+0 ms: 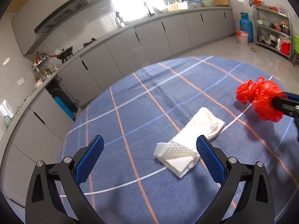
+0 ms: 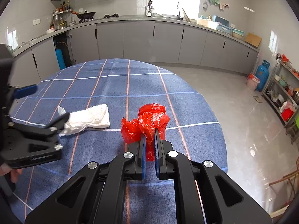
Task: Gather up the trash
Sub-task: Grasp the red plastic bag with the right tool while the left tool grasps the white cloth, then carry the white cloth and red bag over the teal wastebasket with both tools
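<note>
The right gripper (image 2: pixel 149 140) pinched the light, crinkly red bag (image 2: pixel 147 121); the left gripper (image 1: pixel 149 156) gaped over a soft, seemingly folded paper towel (image 1: pixel 188 141) mid-surface.

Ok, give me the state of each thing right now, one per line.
Left tool: open, over the table, nothing between its pads.
Right tool: shut on the red bag.
Red bag: crumpled, clamped.
Paper towel: loosely folded, lying flat on the tablecloth, not gripped.
</note>
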Motion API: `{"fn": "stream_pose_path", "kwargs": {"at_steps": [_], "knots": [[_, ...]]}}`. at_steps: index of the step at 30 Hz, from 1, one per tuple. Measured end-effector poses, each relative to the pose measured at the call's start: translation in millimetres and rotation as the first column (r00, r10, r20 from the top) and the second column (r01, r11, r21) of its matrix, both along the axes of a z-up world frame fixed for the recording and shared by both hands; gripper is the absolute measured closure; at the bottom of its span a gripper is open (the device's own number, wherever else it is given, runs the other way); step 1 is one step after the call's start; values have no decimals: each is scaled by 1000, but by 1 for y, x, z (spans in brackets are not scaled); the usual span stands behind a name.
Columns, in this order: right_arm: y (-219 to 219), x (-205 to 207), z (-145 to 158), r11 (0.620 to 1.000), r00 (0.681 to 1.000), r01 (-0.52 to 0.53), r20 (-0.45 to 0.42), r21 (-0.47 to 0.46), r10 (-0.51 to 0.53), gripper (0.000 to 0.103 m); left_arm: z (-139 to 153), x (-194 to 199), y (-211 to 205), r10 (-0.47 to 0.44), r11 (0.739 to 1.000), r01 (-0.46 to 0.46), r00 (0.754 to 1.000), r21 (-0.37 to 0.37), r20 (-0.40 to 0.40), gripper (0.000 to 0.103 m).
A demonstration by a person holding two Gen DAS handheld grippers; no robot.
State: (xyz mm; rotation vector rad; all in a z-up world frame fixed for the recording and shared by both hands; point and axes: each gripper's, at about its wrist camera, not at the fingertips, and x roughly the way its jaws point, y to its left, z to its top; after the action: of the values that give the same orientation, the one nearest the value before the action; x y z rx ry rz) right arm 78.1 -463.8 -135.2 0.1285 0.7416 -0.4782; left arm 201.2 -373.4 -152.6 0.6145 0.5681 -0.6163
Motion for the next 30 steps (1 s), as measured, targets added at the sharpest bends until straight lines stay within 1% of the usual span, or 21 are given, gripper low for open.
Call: {"fn": "stream_pose_path", "kwargs": {"at_steps": [1, 3, 4, 5, 6, 7, 8, 9, 10, 11, 15, 18, 20, 25, 30], "knots": [[0, 0, 0, 1000, 1000, -1, 0, 1, 1, 95, -4, 2, -3, 0, 1000, 1, 1000, 12, -7, 6], [-3, 0, -1, 1000, 1000, -3, 1, 11, 3, 95, -12, 6, -9, -5, 999, 6, 999, 31, -45, 7], [-4, 0, -2, 1000, 1000, -3, 1, 15, 3, 95, -16, 8, -10, -7, 999, 10, 998, 31, -68, 9], [-4, 0, -3, 1000, 1000, -5, -2, 19, 5, 95, -19, 9, -11, -17, 999, 20, 995, 29, -95, 21], [-4, 1, -4, 1000, 1000, -6, -4, 22, 6, 95, -22, 10, -12, -31, 999, 35, 991, 27, -128, 29], [-5, 1, -5, 1000, 1000, -7, -6, 23, 7, 95, -23, 10, -11, -45, 999, 48, 987, 11, -155, 40], [-5, 1, -6, 1000, 1000, -9, -9, 25, 9, 95, -23, 8, -12, -72, 997, 72, 980, -7, -184, 56], [-4, 2, -7, 1000, 1000, -12, -14, 27, 12, 95, -24, 4, -13, -95, 995, 94, 976, -11, -197, 65], [-4, 2, -8, 1000, 1000, -13, -16, 28, 14, 95, -24, 1, -15, -117, 993, 117, 971, -11, -208, 86], [-3, 3, -9, 999, 1000, -16, -18, 30, 16, 95, -25, -2, -16, -128, 992, 129, 968, -8, -216, 99], [3, 1, -6, 999, 1000, -22, -15, 24, 23, 95, -25, -16, -14, -130, 990, 138, 976, 34, -175, 101], [7, 0, -4, 999, 999, -31, -12, 17, 31, 95, -18, -18, 0, -115, 992, 121, 980, 24, -161, 101], [10, -1, -3, 999, 999, -38, -10, 13, 38, 95, -11, -19, 16, -91, 995, 96, 986, 26, -140, 101], [25, -2, 7, 997, 997, -74, 17, -4, 75, 95, 3, -19, 59, -18, 1000, 18, 992, 6, -122, 101], [47, -1, 14, 992, 992, -120, 33, -24, 121, 95, 16, -22, 96, 25, 999, -27, 995, -20, -99, 101]]}}
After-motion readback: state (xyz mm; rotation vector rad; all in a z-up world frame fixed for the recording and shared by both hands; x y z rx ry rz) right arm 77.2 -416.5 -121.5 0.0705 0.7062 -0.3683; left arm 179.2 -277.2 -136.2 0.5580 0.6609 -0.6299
